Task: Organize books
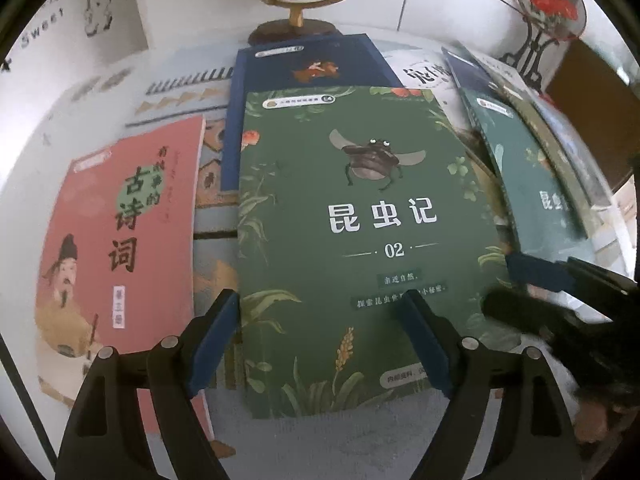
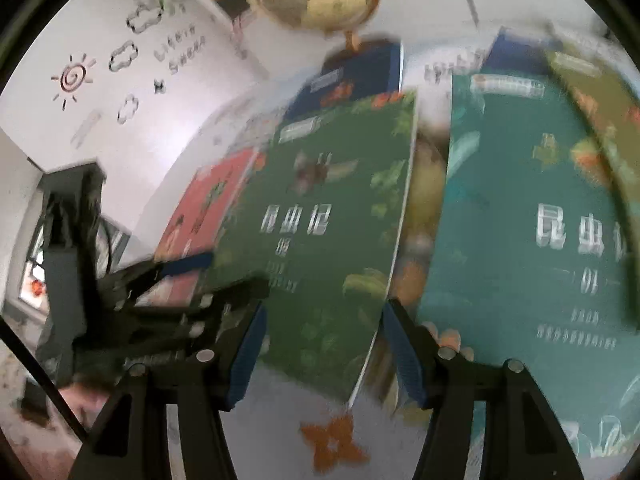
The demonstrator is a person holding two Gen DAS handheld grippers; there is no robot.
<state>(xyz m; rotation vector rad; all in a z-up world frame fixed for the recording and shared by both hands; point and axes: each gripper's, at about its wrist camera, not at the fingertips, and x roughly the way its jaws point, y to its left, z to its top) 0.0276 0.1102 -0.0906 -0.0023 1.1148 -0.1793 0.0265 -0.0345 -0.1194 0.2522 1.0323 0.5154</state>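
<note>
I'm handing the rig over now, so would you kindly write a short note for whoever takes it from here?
Left gripper: open, hovering over the dark green insect book marked 02, its left edge between the jaws, not gripped.
Right gripper: open at that book's right edge; the view is blurred.
Pink poetry book lies left, teal insect book right, navy blue book behind.
Done: nothing stacked yet.
Left: gather the scattered books into order.

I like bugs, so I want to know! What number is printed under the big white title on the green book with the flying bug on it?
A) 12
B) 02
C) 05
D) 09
B: in the left wrist view the green book shows "02" printed just below its white title, under the drawing of the winged bug.
</note>
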